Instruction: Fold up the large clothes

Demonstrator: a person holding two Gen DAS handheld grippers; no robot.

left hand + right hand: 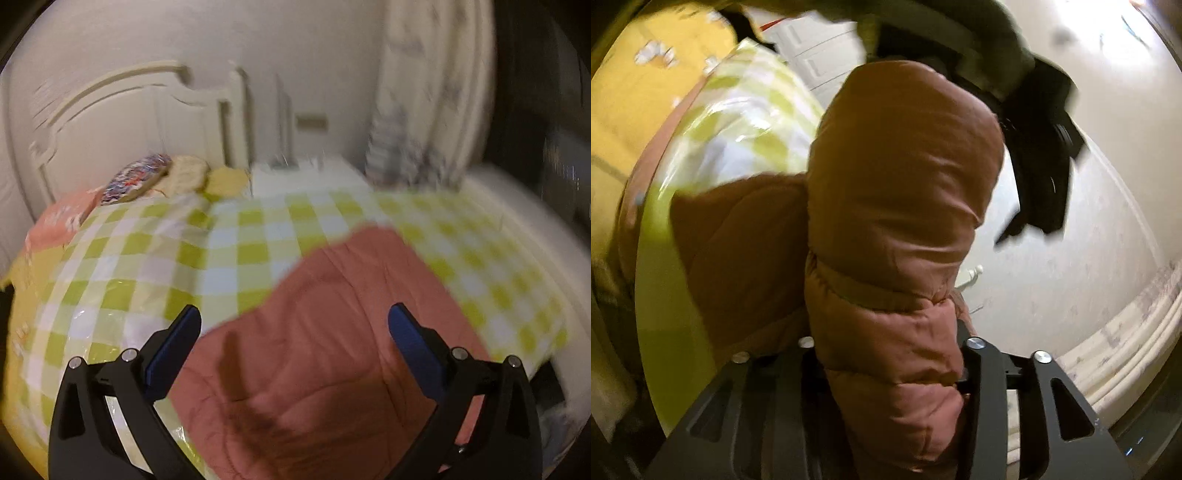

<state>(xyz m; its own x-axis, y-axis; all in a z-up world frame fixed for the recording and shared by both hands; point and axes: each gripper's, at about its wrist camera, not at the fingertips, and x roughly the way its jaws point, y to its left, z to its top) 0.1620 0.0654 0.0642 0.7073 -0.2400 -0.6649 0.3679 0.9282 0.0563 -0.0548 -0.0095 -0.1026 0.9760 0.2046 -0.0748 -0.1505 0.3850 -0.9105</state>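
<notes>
Left wrist view: the left gripper (294,332) is seen with its jaws spread wide and nothing held between them; its blue pads (173,354) hang above the padded pink-brown jacket (332,332). The jacket is laid flat on the green-and-white checked cover (155,266) of the bed, its long axis running from the near edge up and away toward the far right side of the bed. A patterned cushion (136,179) is seen at the headboard (122,110), well apart from the jacket.

From the right wrist view, a thick padded roll of the same jacket (901,206) is clamped between the partly closed jaws of the right gripper (890,362). This roll is pointed straight away from the camera, along the fingers. Beyond it a dark sleeve (997,48) is blurred.
</notes>
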